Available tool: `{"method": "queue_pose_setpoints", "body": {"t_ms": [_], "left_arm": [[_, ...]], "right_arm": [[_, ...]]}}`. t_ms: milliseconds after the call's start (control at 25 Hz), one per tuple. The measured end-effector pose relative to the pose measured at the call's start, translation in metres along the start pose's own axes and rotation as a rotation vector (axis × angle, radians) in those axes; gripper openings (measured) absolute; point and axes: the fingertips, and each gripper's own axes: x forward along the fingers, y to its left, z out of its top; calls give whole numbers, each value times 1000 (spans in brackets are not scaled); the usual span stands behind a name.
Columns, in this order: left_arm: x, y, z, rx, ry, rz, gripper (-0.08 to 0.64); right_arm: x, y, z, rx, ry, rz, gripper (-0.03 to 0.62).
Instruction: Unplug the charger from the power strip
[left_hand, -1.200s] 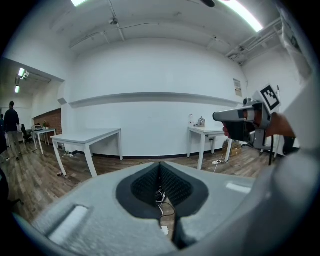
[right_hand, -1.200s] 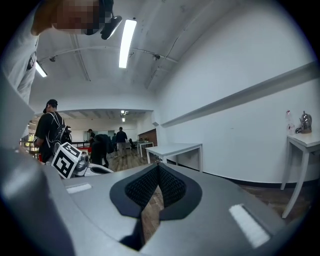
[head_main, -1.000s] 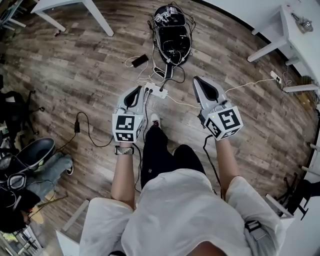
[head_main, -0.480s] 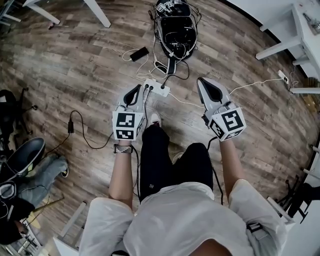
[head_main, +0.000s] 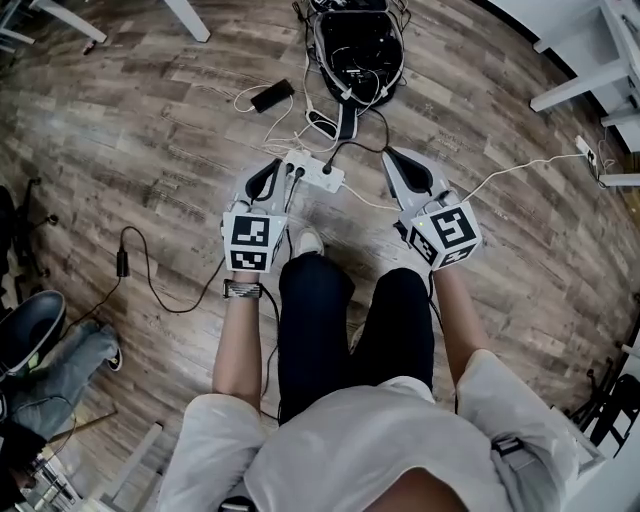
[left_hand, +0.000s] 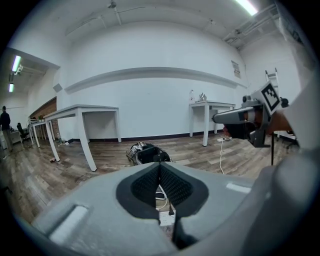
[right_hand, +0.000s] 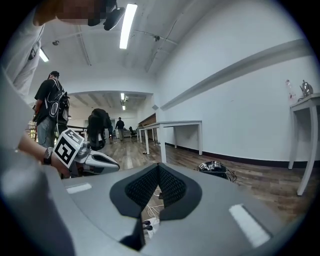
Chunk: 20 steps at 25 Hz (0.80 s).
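Observation:
A white power strip (head_main: 318, 174) lies on the wood floor with two black plugs (head_main: 298, 170) in it and cords running off toward a bag. My left gripper (head_main: 273, 168) is shut and empty, its tip just left of the strip's near end. My right gripper (head_main: 391, 157) is also shut and empty, a short way right of the strip. In the left gripper view the strip (left_hand: 165, 218) and a plug show below the closed pads of that gripper (left_hand: 160, 164). The right gripper view shows the strip (right_hand: 149, 227) low between the jaws of that gripper (right_hand: 159, 165).
An open black bag (head_main: 355, 45) full of cables lies beyond the strip, with a dark phone (head_main: 272, 96) on a white cord at its left. A black adapter and cord (head_main: 122, 263) trail at left. White table legs (head_main: 575, 85) stand at right. People stand far off (right_hand: 50, 112).
Both grippers have come down toward the floor and the person has crouched. The left tip now sits beside the power strip and the right tip is closer to it.

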Motion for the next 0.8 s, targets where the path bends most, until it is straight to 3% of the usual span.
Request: {"method": "queue_pose_setpoints", "body": {"t_ms": [400, 800], "left_arm": [[52, -11, -120, -29, -16, -25, 3], [105, -34, -185, -50, -37, -72, 30]], "right_arm": [[25, -8, -119, -10, -30, -27, 2], [68, -45, -209, 41, -119, -53, 2]]}}
